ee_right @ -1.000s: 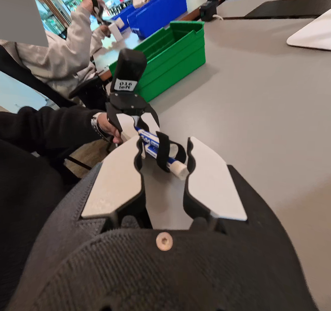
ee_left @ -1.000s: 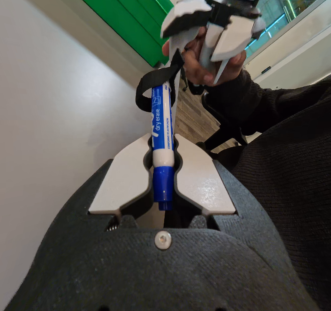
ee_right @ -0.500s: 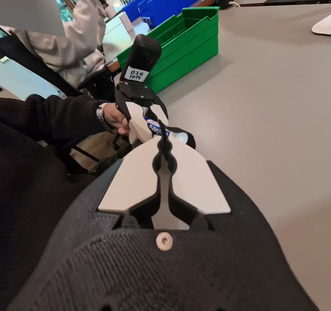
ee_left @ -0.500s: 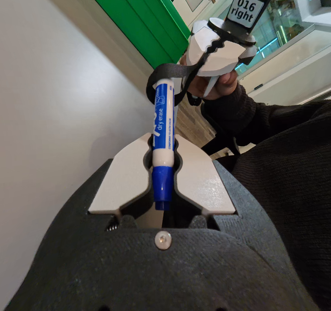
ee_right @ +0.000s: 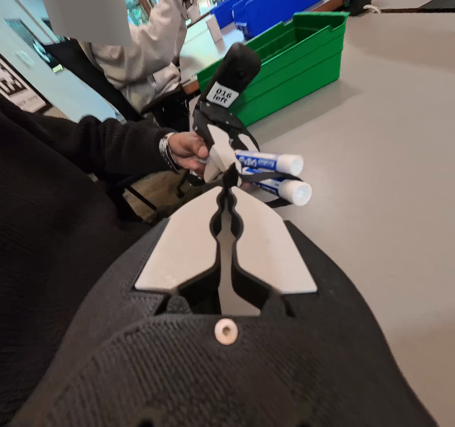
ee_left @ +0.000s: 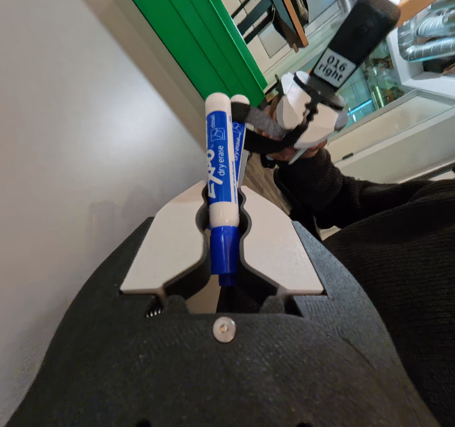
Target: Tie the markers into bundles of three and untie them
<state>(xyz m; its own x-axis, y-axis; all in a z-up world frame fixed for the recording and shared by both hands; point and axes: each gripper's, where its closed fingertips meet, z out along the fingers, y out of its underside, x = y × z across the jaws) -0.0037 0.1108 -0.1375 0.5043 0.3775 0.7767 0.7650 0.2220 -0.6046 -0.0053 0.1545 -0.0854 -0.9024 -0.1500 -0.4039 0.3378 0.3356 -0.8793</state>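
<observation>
Together the grippers work one bundle: the left gripper [ee_left: 222, 208] has its jaws closed on two markers [ee_left: 221, 166], clamped near the blue caps so the white ends stick out free. The right gripper [ee_right: 227, 191] has its jaws pinched nearly together on a black strap [ee_right: 266, 176] that loops round the markers' free ends, apparently pulled taut away from them. Both markers are white-barrelled with blue labels, lying side by side and splayed slightly apart at the free ends. They hang above the grey tabletop [ee_right: 369, 169], near its edge, with a green bin [ee_right: 295, 70] beyond them.
</observation>
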